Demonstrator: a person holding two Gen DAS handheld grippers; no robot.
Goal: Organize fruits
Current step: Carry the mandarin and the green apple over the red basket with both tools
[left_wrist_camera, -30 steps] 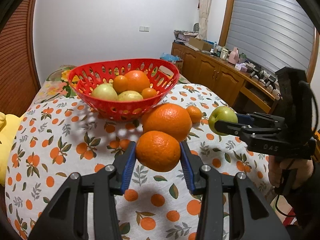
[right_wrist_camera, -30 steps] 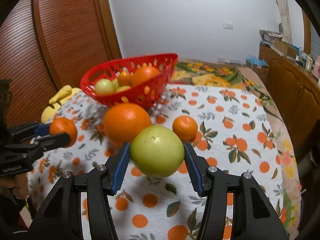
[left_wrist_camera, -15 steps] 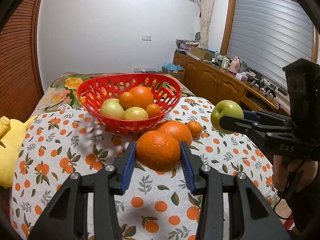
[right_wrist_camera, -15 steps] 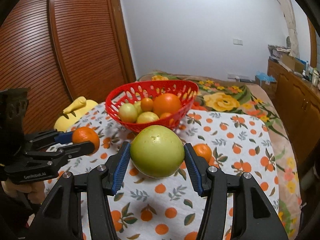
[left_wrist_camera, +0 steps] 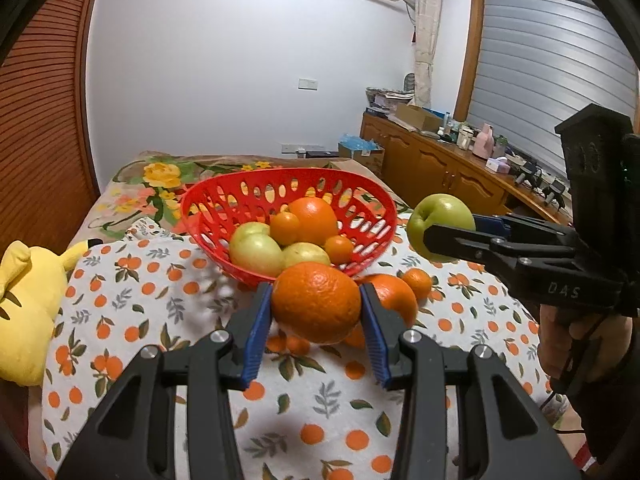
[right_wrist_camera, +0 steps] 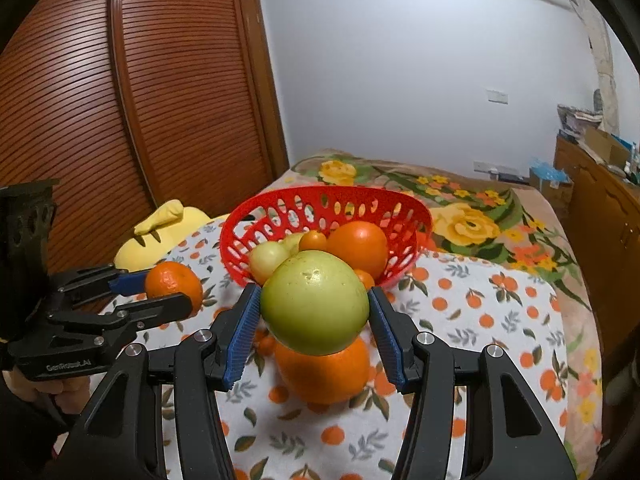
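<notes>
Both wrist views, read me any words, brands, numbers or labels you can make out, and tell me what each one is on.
"DAS": on the side of the right gripper, seen from the left wrist view.
"GenRobot.AI": on the side of the left gripper, seen from the right wrist view.
Items on the wooden sideboard: any labels are too small to read.

Seven oranges (left_wrist_camera: 316,302), four green apples (left_wrist_camera: 440,222), one basket (left_wrist_camera: 224,204).

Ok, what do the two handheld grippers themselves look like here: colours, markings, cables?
Both the left gripper and the right gripper are matt black linkages with silver pivot screws and ribbed blue pads. The right one's side reads "DAS"; the left one's reads "GenRobot.AI". A thin black cable hangs below the right one's grip. Each carries a black boxy upright block.
</notes>
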